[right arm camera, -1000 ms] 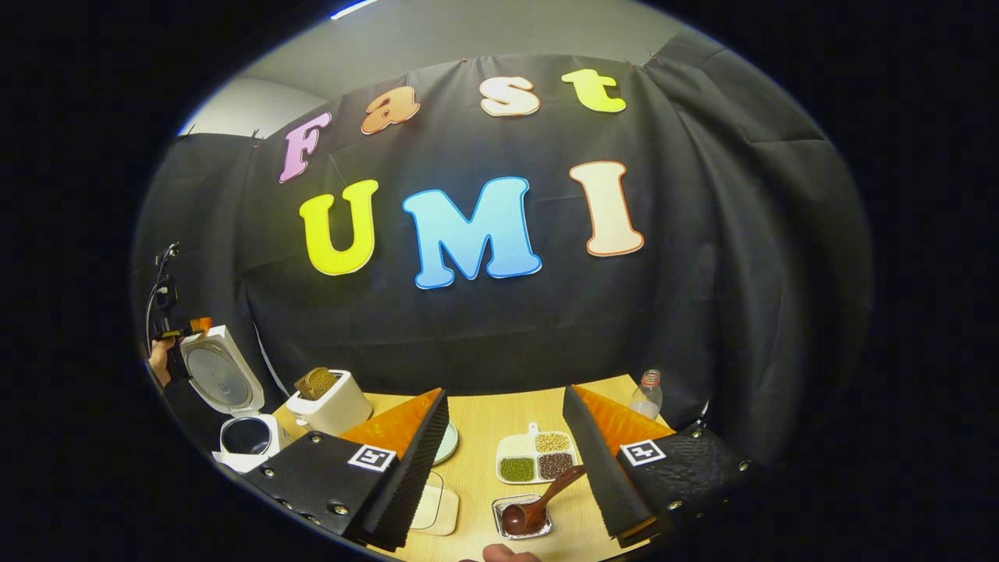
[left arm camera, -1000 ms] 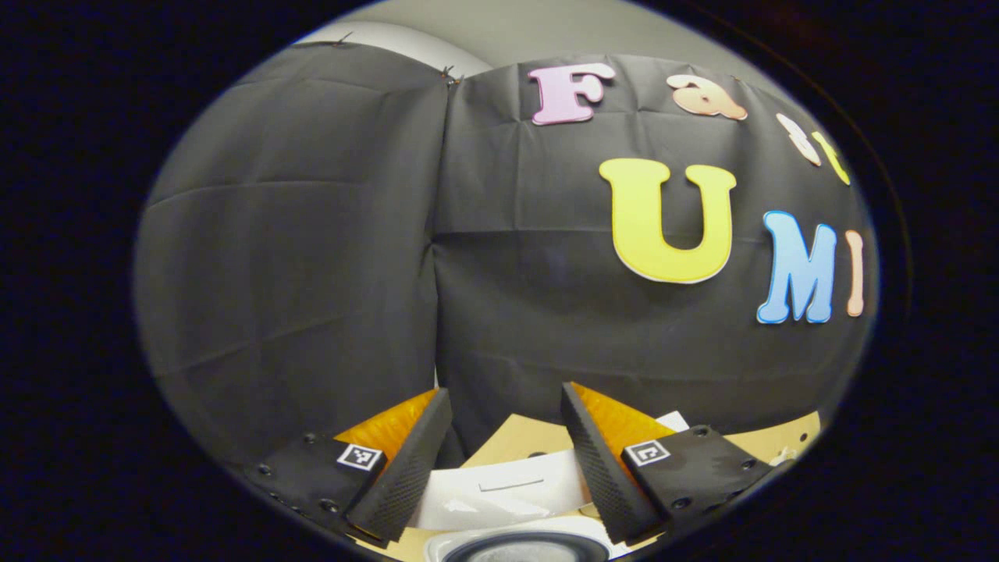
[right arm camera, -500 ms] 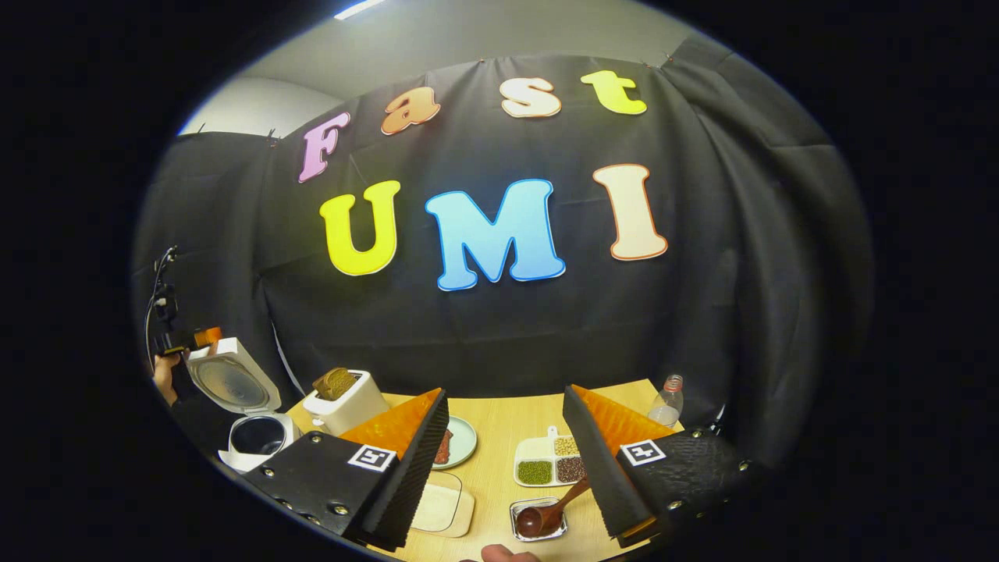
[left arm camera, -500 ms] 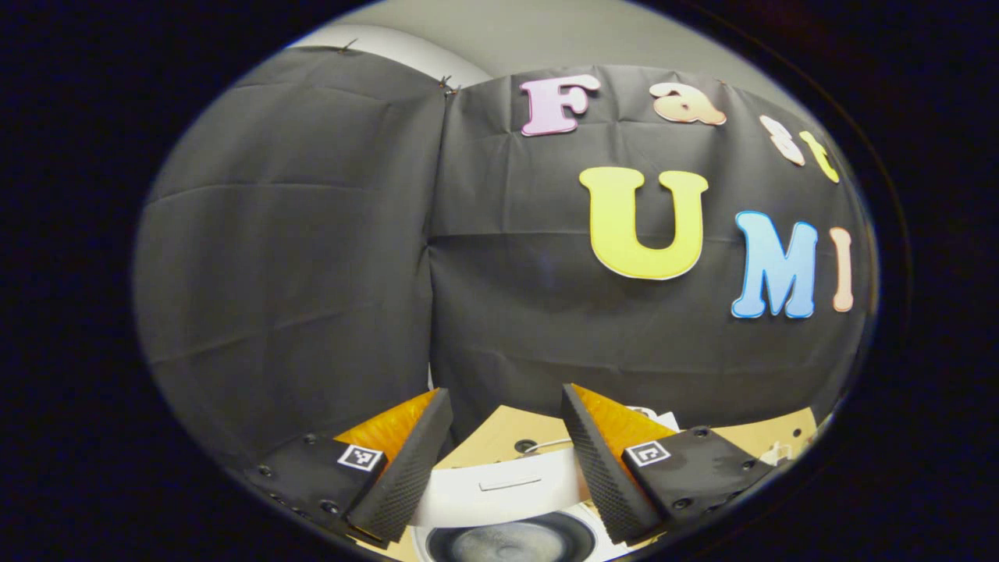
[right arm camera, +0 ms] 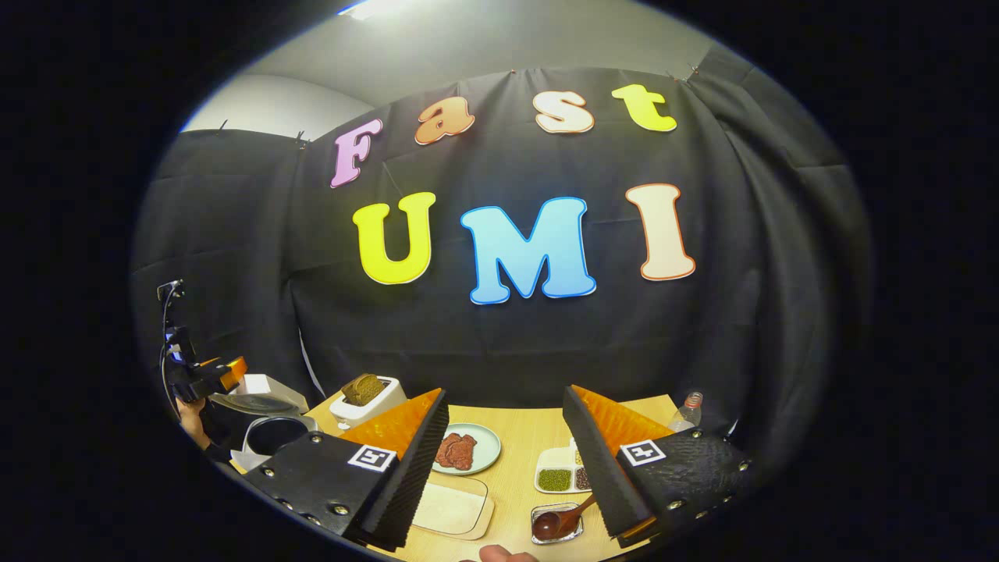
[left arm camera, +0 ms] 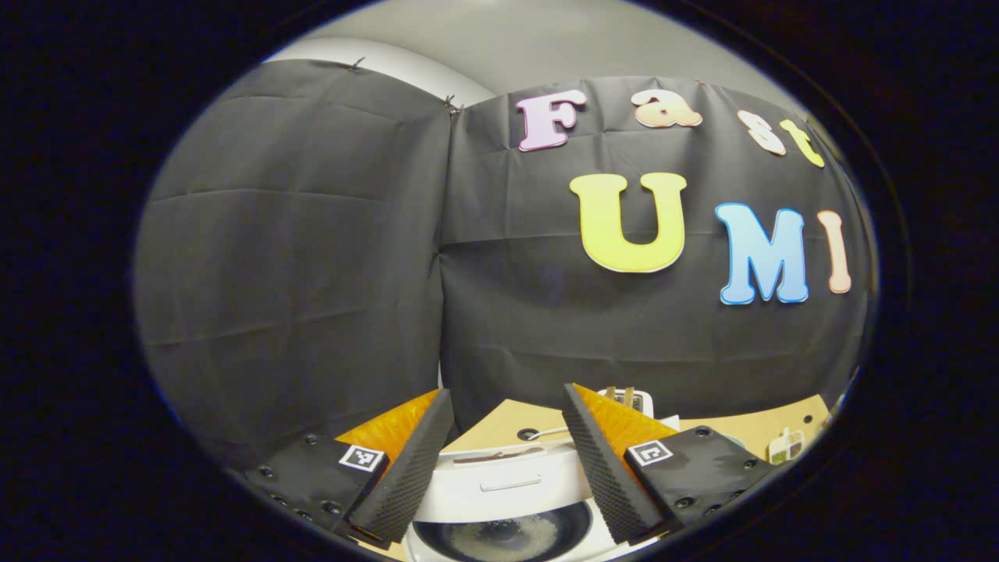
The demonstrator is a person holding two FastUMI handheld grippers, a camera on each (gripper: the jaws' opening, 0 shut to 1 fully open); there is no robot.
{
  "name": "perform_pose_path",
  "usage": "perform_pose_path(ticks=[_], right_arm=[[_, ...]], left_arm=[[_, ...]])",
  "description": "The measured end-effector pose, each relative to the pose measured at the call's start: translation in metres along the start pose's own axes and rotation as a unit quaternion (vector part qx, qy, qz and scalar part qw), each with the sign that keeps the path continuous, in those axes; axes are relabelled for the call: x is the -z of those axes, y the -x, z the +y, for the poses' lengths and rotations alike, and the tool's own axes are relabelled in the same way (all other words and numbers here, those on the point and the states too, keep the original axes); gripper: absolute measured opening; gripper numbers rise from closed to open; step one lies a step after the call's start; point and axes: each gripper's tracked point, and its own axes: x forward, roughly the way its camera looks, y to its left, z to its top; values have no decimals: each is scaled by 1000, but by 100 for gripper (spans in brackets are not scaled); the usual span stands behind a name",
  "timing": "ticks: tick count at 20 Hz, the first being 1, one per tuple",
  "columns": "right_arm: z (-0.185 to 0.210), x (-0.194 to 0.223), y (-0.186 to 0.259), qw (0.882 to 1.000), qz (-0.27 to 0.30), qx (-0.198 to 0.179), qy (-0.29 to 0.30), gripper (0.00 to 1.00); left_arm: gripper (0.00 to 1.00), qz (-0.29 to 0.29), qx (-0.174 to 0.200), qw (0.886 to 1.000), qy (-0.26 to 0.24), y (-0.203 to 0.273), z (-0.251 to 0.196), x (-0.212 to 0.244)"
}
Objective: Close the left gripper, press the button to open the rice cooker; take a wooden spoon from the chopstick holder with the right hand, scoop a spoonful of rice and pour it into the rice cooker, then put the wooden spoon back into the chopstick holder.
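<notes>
Left gripper view: left gripper (left arm camera: pixel 507 460) spread wide, nothing between its fingers. Directly below and ahead of the gap sits the rice cooker (left arm camera: pixel 507 499), inner pot dark with a pale scatter on its bottom; the white lid (left arm camera: pixel 499 484) lies just beyond the pot. Past the cooker, a strip of wooden table (left arm camera: pixel 773 425), and a toaster (left arm camera: pixel 624 400) peeks over the right finger.

Right gripper view: right gripper (right arm camera: pixel 503 457) also wide open, holding nothing. Nearest, low between the fingers, a small metal tray (right arm camera: pixel 556 524) with the wooden spoon (right arm camera: pixel 563 519) resting in it, bowl down, handle angled up toward the right finger. To the left of that, a pale cutting board (right arm camera: pixel 453 509). Farther ahead, a plate (right arm camera: pixel 467 449) with a reddish-brown piece of food, and a divided dish of beans (right arm camera: pixel 563 476) beside the right finger. A plastic bottle (right arm camera: pixel 687 410) stands farther right. Far left: the toaster, the open rice cooker, and the left gripper held over it by a hand (right arm camera: pixel 191 410).
</notes>
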Motion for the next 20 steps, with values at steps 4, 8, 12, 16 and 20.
perform_pose_path(ticks=[4,8,12,16,20], right_arm=[[1,-1,14,1000,3,-3,5,89],[0,-1,18,1000,3,-2,8,89],[2,1,19,1000,8,-3,6,89],[9,4,18,1000,11,-9,4,89],[14,5,16,1000,10,-14,5,89]], left_arm=[[98,-4,0,1000,-5,17,-6,20],[98,14,3,1000,-3,32,-11,49],[98,32,7,999,-8,42,-13,70],[98,58,16,998,12,47,-16,94],[98,78,15,997,8,53,-19,117]])
